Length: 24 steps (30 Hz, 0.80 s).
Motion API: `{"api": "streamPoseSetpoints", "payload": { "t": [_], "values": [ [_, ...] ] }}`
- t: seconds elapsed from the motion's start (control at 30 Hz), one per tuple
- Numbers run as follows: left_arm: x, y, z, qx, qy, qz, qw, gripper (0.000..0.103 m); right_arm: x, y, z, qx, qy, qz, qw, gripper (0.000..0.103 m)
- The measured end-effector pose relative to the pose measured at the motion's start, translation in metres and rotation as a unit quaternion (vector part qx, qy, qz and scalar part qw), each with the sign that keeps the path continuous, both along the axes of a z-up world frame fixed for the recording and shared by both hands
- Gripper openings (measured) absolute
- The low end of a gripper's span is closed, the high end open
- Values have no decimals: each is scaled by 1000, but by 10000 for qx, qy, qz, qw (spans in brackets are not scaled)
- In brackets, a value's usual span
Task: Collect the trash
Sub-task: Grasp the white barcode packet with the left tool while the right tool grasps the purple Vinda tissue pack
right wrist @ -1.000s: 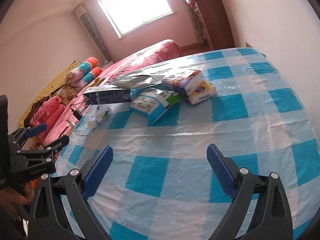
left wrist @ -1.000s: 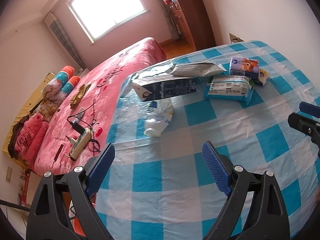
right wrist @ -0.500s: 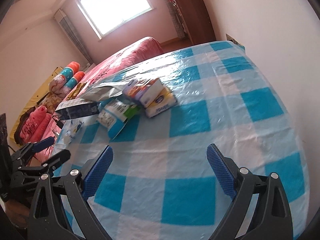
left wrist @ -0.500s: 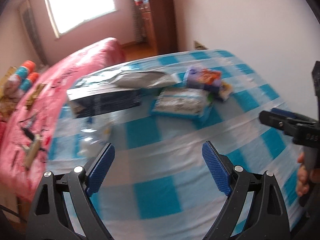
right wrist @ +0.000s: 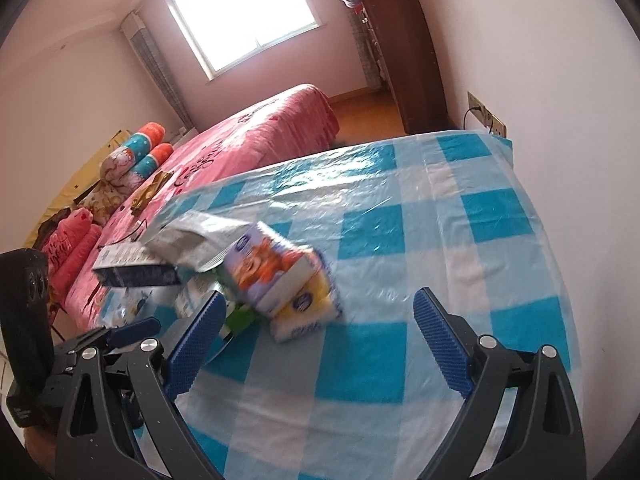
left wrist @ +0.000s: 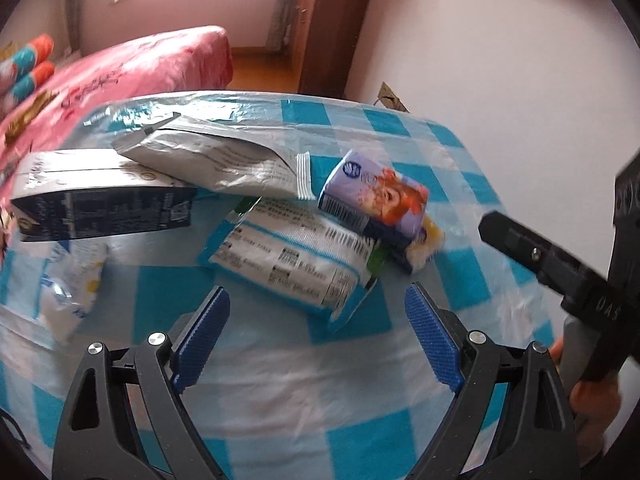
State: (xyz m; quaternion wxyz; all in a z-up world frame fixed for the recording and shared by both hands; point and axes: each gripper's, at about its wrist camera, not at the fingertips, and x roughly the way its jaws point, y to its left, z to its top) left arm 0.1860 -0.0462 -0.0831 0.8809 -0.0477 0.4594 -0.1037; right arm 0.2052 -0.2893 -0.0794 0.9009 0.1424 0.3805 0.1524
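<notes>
Far left of the left tongs [left wrist: 316, 336] lies a crumpled white wrapper [left wrist: 68, 292]; ahead of it, a dark carton [left wrist: 100, 208] on its side with a grey foil bag [left wrist: 224, 160] leaning over it. Straight ahead of the wide, empty jaws lies a white-and-blue packet [left wrist: 296, 264], probably the first pick. To its right, a purple tissue pack [left wrist: 372, 200] rests on a yellow one [left wrist: 424, 248]. The right tongs [right wrist: 316, 336] (also wide, empty) hover near this pair. No bin or bag for trash shows anywhere on the checked cloth [left wrist: 280, 392].

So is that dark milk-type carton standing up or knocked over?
Knocked over. The dark carton lies on its long side on the checked tablecloth, its printed side panel facing the camera, with the grey foil bag leaning over its far end.
</notes>
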Motion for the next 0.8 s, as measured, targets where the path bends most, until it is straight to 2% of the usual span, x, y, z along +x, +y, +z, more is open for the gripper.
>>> {"api": "streamPoseSetpoints", "payload": {
  "t": [0.13, 0.4, 0.53, 0.67, 0.7, 0.8],
  "values": [
    [17, -3, -5, -249, 119, 186, 9994, 90, 8, -9, -5, -86, 13, -127, 9999, 94],
    [39, -3, -17, 17, 192, 532, 9984, 89, 12, -17, -14, -41, 76, -125, 9999, 94],
    [38, -1, -19, 209, 77, 476, 9986, 88, 14, -10, -18, -119, 98, 21, 9999, 94],
    [29, 2, -19, 294, -42, 395, 9988, 72, 18, 2, -17, -259, 65, 191, 9995, 94],
    [29, 3, -19, 267, -53, 371, 9989, 66, 19, 6, -17, -283, 52, 242, 9993, 94],
    [24, 8, -18, 149, -52, 318, 9994, 57, 24, 21, -14, -383, -38, 415, 9984, 94]
  ]
}}
